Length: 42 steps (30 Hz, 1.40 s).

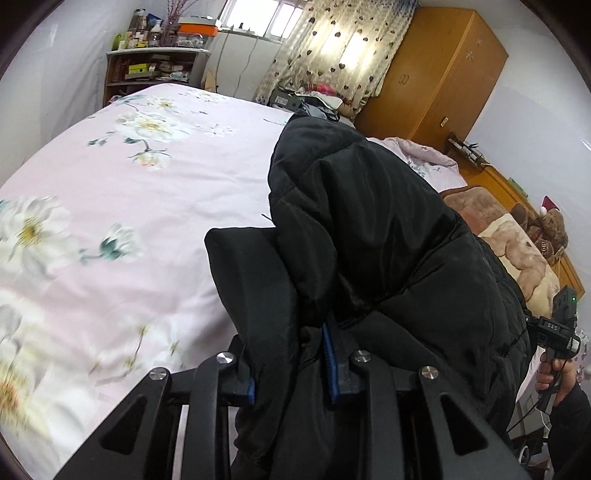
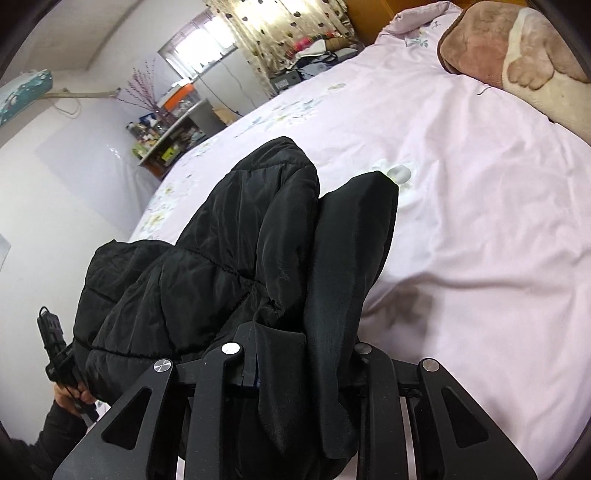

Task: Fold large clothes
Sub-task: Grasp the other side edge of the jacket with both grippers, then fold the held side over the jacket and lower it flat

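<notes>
Fingers [image 1: 334, 373] of both grippers clamp the black jacket [image 1: 369, 229], angled downward.

Soft daylight from the window [image 1: 264, 18] and backlit curtain [image 1: 340, 48], glare there, motion blur on the bedspread [image 1: 110, 240] at lower left, strong fisheye bending and dark vignette at the corners, black jacket [image 1: 369, 240] underexposed.

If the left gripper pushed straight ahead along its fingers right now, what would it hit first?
The black padded jacket itself: the left gripper is clamped on it and the fabric bunches directly ahead. Beyond that lies the pink floral bedspread, though depth is hard to judge.
</notes>
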{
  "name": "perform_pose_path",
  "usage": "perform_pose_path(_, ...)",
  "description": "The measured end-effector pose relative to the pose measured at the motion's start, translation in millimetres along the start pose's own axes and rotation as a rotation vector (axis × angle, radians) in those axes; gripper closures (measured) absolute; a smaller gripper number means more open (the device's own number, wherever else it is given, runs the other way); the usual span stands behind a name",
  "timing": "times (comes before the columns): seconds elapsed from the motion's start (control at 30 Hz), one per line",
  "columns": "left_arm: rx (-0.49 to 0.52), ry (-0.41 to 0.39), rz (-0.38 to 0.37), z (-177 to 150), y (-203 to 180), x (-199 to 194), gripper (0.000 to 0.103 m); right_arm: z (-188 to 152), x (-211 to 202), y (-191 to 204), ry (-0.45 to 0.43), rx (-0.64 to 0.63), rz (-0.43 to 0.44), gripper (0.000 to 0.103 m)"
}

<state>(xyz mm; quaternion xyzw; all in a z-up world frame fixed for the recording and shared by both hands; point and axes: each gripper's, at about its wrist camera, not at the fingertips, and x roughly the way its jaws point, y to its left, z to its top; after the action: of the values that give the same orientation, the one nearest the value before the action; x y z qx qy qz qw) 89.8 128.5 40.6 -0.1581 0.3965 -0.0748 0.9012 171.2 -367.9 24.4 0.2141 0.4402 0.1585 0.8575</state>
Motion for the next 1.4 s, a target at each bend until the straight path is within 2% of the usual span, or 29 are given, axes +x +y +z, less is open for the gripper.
perform_pose_path(0.13, 0.004, -0.004, 0.004, -3.4, -3.2, -12.6, 0.075, -10.2, -6.9, 10.6, 0.005, -0.005, 0.012, 0.078)
perform_pose_path(0.33, 0.004, -0.025, 0.006, 2.4, -0.5, -20.2, 0.075, 2.1, 2.9, 31.1, 0.003, -0.029, 0.023, 0.078)
perform_pose_path(0.63, 0.006, -0.061, 0.012, 36.1, 17.6, -10.1, 0.075, 29.2, 24.2, 47.0, -0.018, -0.058, 0.035, 0.078)
perform_pose_path(1.13, 0.039, -0.133, 0.048, 154.5, 60.2, 66.4, 0.075, 141.6, 132.4, 75.6, -0.087, -0.116, 0.063, 0.078)
perform_pose_path(1.3, 0.055, -0.128, 0.065, 175.1, 74.8, 104.7, 0.075, 161.1, 173.2, 71.9, -0.092, -0.112, 0.068, 0.077)
perform_pose_path(1.4, 0.052, -0.089, 0.091, 173.5, 88.4, 140.2, 0.074, 162.8, 200.4, 63.2, -0.075, -0.099, 0.053, 0.077)
